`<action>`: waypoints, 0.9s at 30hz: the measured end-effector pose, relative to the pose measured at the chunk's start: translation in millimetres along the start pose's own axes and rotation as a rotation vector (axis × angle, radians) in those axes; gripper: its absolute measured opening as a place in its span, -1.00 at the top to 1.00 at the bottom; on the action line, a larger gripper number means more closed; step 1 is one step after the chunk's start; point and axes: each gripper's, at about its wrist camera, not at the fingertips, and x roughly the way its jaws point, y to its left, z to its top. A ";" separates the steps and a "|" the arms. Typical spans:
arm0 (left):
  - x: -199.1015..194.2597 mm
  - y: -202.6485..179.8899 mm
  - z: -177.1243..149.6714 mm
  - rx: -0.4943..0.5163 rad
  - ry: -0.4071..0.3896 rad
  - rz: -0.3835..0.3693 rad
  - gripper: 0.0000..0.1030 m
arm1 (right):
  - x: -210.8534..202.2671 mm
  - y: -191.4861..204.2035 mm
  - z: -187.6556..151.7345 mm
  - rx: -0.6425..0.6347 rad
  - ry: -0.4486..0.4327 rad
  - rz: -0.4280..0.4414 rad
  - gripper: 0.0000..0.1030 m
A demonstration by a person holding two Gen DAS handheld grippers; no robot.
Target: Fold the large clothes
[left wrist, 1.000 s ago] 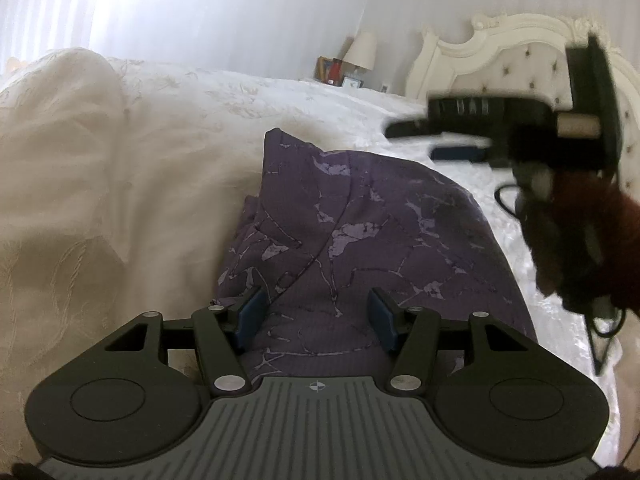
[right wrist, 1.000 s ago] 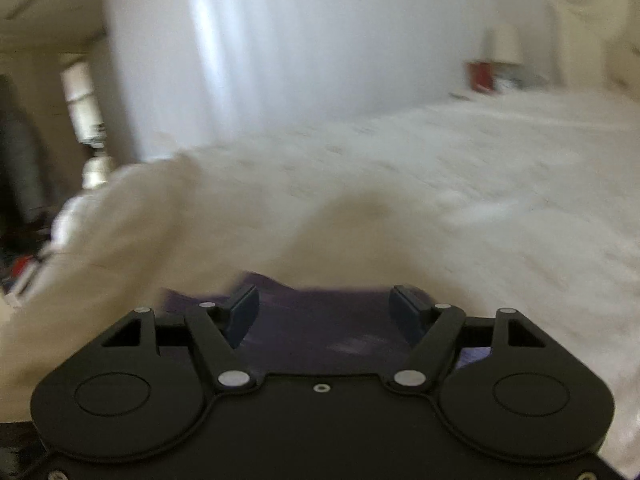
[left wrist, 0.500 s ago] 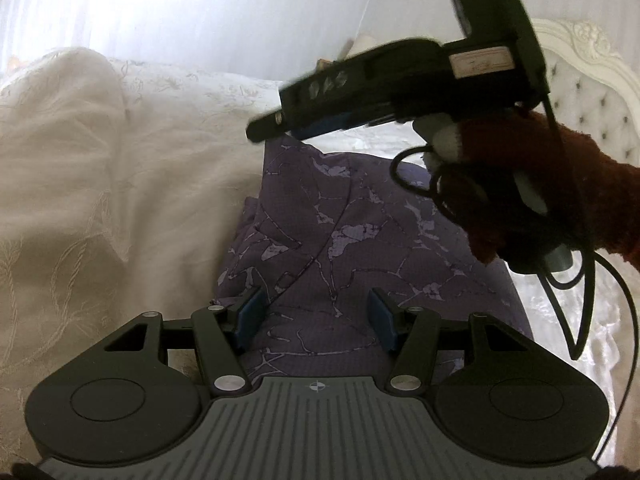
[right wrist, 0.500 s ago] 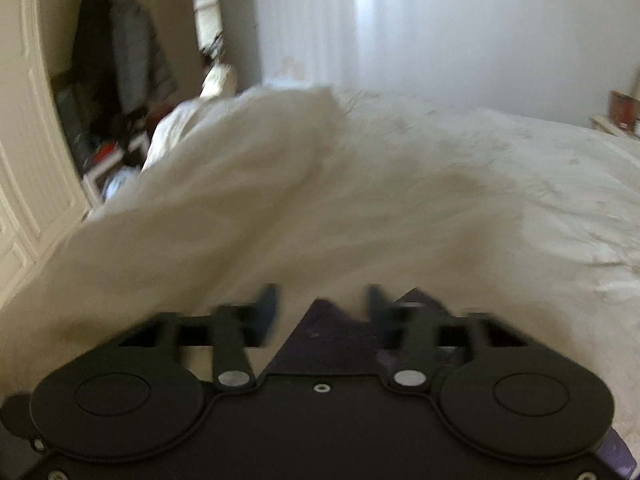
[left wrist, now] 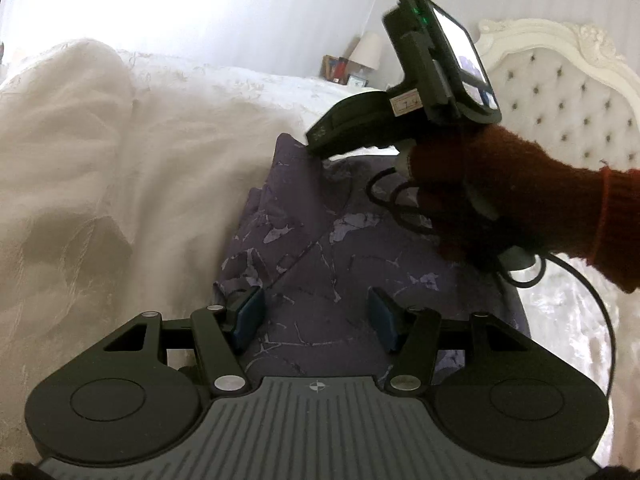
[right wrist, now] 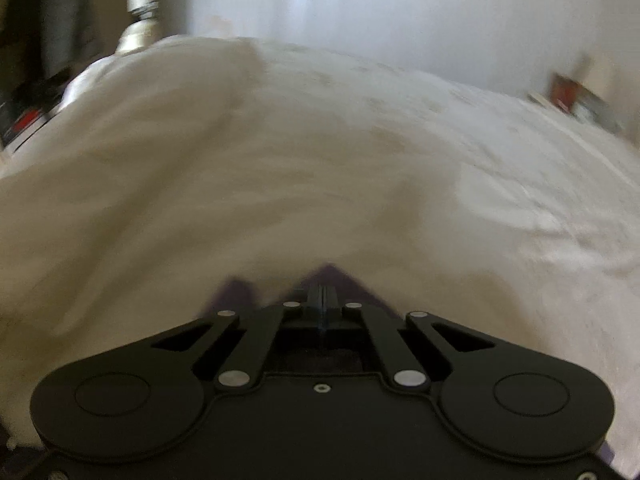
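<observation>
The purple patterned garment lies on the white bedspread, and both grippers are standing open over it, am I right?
Not quite. Only the left gripper stands open over the purple patterned garment. The right gripper is shut, its pads pressed together at the garment's far corner, as the right wrist view shows. The garment does lie on the white bedspread.

The black two-finger right gripper [right wrist: 323,300] fills the six o'clock edge, its fingers [right wrist: 329,300] pressed together. A pointed corner of dark purple cloth [right wrist: 330,274] pokes out just past the tips; whether it is pinched cannot be told. A cream embroidered bedspread [right wrist: 280,168] covers the bed, heaped toward ten o'clock. Blurred red and white objects [right wrist: 576,92] sit at two o'clock.
</observation>
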 end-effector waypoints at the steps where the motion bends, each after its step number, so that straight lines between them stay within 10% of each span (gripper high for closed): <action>1: -0.1 0.3 0.4 0.000 -0.001 -0.001 -0.09 | -3.9 -7.3 -0.8 0.048 -0.011 0.009 0.93; 4: -0.4 2.0 0.3 -0.007 -0.005 -0.012 -0.11 | -34.8 -24.4 -4.4 0.167 -0.111 0.053 0.35; 6: -2.1 4.3 0.3 -0.019 -0.011 -0.034 -0.26 | -58.1 -36.3 -11.5 0.234 -0.171 0.074 -0.56; 7: -1.9 4.9 0.6 -0.022 -0.011 -0.047 -0.31 | -72.3 -43.7 -18.4 0.268 -0.202 0.089 -0.67; 16: -7.2 10.0 17.7 -0.044 0.032 -0.080 -0.47 | -129.1 -98.9 -96.6 0.497 -0.210 0.012 -0.92; 20: -15.2 14.4 22.7 -0.058 0.015 0.022 -0.56 | -131.2 -122.5 -139.2 0.672 -0.174 0.042 -0.93; 27: 17.0 51.8 18.3 -0.240 0.270 -0.100 -0.60 | -107.2 -136.2 -179.6 0.879 -0.175 0.182 -0.93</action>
